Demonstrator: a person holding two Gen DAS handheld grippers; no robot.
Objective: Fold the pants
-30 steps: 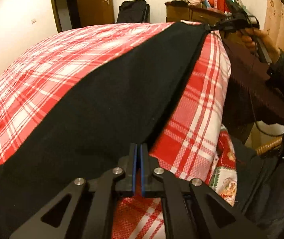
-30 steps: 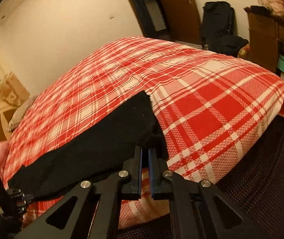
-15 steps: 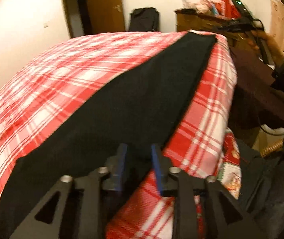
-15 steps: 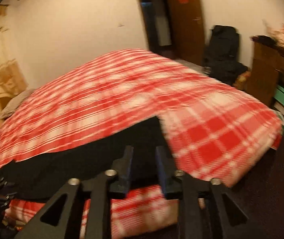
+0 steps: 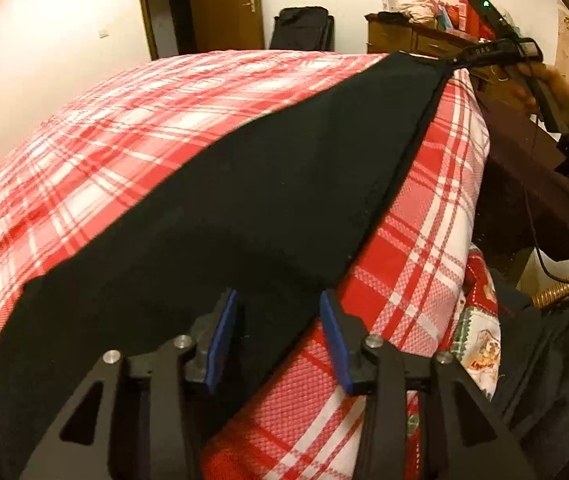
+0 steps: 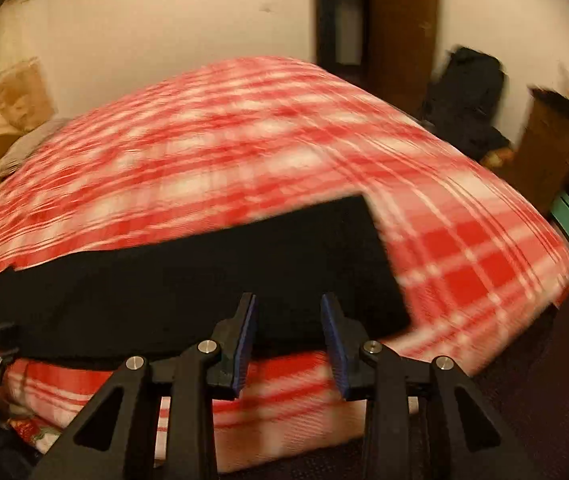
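Since a second ago: both claws, then pinched tight on the black cloth, have let go, and the right one has swung sideways, so its view is smeared.
Pants: black pants [image 5: 244, 200] lie flat in a long band along the near edge of the bed [image 5: 132, 128], on its red-and-white checked cover; one end sits squared off [image 6: 364, 260] in the right wrist view.
Left claw: the left claw [image 5: 280, 336] is spreading wider, blue pads clear of the fabric; the pants' near corner lies between and beyond them, not pressed.
Right claw: the right claw [image 6: 288, 340] stands parted just short of the cloth's edge, gripping nothing. From the left wrist view it shows at the far end [image 5: 480, 56], in a hand [image 5: 544, 92], close to the pants' far corner; contact cannot be told.
Why so: seemingly the pair stretched the garment straight, then released it to rest smooth.
Next, likely: fresh grips for another fold.
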